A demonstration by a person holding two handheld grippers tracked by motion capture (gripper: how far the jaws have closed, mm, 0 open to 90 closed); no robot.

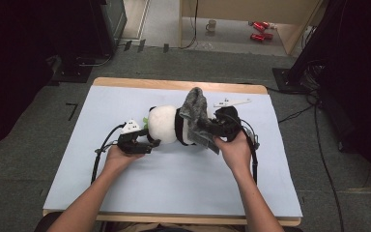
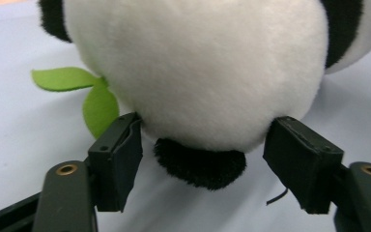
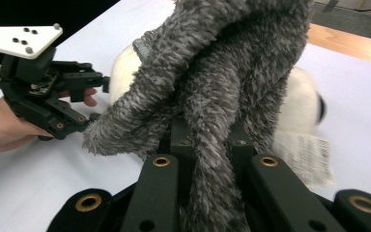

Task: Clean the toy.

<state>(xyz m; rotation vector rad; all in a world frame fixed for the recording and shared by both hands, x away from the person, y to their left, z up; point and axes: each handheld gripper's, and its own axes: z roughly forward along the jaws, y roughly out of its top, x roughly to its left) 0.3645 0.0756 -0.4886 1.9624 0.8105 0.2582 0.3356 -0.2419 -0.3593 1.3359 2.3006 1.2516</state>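
Plush panda point(image 1: 163, 123), white-bodied with black patches and green felt leaves, lying mid-surface point(image 1: 174, 179); left hand-held gripper point(image 1: 150, 141) sitting open around its rounded end, right hand-held gripper point(image 1: 211, 126) clamping shaggy grey fabric point(image 1: 195, 108) draped against it.

The near half of the table point(image 1: 174, 188) is left bare for passage. The middle is blocked by the plush panda point(image 1: 166, 124) and the grey fuzzy cloth point(image 1: 195, 108). A white plastic piece point(image 1: 232, 102) (near the far edge) is left beyond them.
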